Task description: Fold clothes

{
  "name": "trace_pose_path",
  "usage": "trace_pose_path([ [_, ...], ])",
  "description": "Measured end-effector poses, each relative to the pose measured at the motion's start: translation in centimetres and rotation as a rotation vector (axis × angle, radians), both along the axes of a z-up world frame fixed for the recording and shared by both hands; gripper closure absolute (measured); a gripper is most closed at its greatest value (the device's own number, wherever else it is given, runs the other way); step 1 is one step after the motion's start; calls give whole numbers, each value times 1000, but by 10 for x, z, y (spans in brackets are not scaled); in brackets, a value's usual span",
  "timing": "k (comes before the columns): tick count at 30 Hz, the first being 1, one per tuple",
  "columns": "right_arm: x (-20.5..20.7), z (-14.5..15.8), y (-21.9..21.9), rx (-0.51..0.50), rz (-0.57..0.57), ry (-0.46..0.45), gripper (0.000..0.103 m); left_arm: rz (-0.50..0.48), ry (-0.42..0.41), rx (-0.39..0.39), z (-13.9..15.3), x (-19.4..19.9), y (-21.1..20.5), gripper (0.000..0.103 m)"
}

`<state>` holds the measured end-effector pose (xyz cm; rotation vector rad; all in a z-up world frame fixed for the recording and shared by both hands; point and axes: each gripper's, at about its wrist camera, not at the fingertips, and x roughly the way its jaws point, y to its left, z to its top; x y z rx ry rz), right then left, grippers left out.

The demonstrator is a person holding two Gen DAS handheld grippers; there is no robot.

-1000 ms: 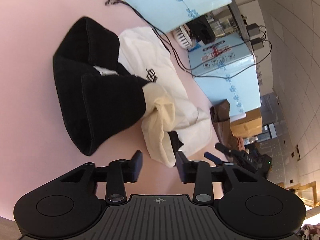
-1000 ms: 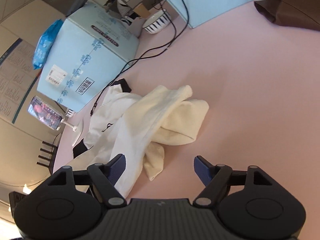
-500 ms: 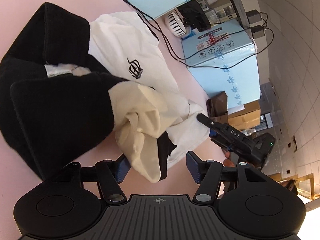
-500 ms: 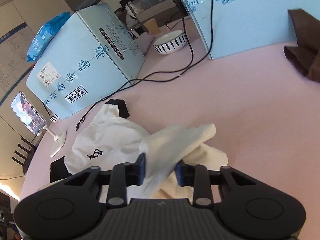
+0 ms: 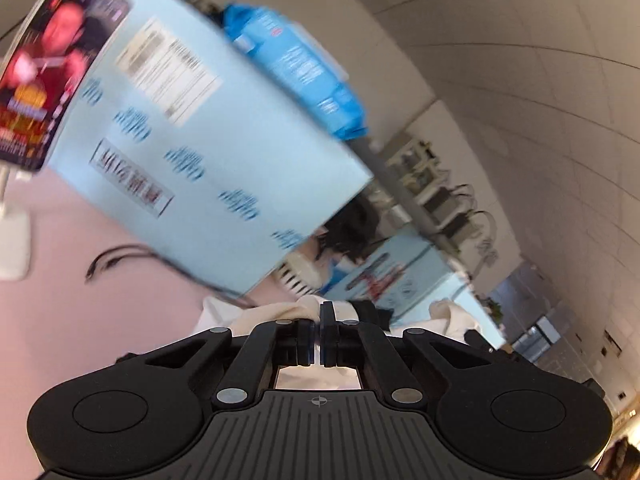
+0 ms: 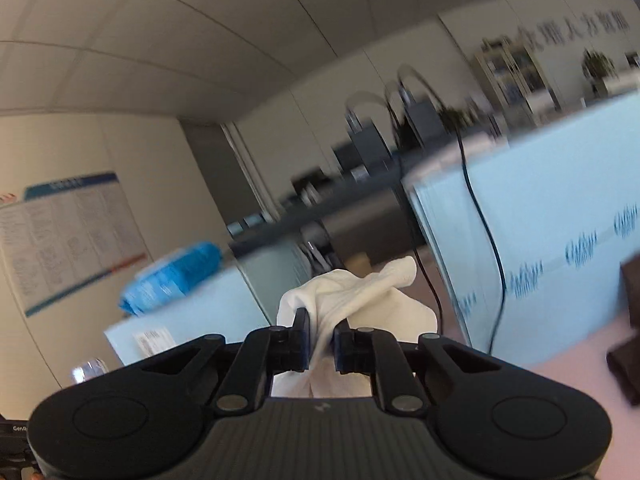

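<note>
A pale blue carton (image 5: pixel 224 152) fills the blurred left wrist view, a blue plastic pack (image 5: pixel 296 68) lying on top of it and a black cable (image 5: pixel 120 258) trailing across the pink table (image 5: pixel 100 320) below. The cream garment (image 6: pixel 360 292) hangs bunched between both tools, raised off the table. The right gripper (image 6: pixel 321 336), its jaws having just been closing, pinches a thick fold of the cloth. The left gripper (image 5: pixel 321 334), jaws fully together, clamps a thin cream edge (image 5: pixel 296 308) beside a black cuff (image 5: pixel 366 312).
</note>
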<state>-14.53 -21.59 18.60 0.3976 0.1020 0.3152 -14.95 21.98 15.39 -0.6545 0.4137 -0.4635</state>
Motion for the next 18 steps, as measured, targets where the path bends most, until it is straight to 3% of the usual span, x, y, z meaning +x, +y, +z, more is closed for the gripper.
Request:
trace_pose_path([
  [1, -17, 1, -6, -16, -7, 1, 91, -12, 14, 16, 0, -16, 2, 102],
  [3, -40, -16, -20, -31, -7, 117, 90, -32, 52, 32, -4, -43, 5, 102],
  [8, -71, -112, -59, -25, -63, 553, 90, -44, 348, 62, -88, -85, 10, 102],
  [10, -84, -147, -74, 23, -50, 698, 86, -136, 491, 29, -121, -93, 7, 101],
  [11, -91, -158, -78, 51, -45, 730, 77, -173, 555, 3, -134, -96, 6, 98],
  [12, -97, -162, -84, 78, -57, 739, 63, -173, 581, -15, -138, -97, 8, 94],
  [14, -110, -159, -95, 107, -101, 710, 46, -129, 562, -26, -135, -97, 15, 85],
  [16, -119, -140, -103, 73, -166, 606, 39, -69, 479, -7, -121, -90, 23, 68],
  [18, -121, -119, -109, 23, -242, 494, 27, -77, 406, 23, -112, -72, 28, 41],
])
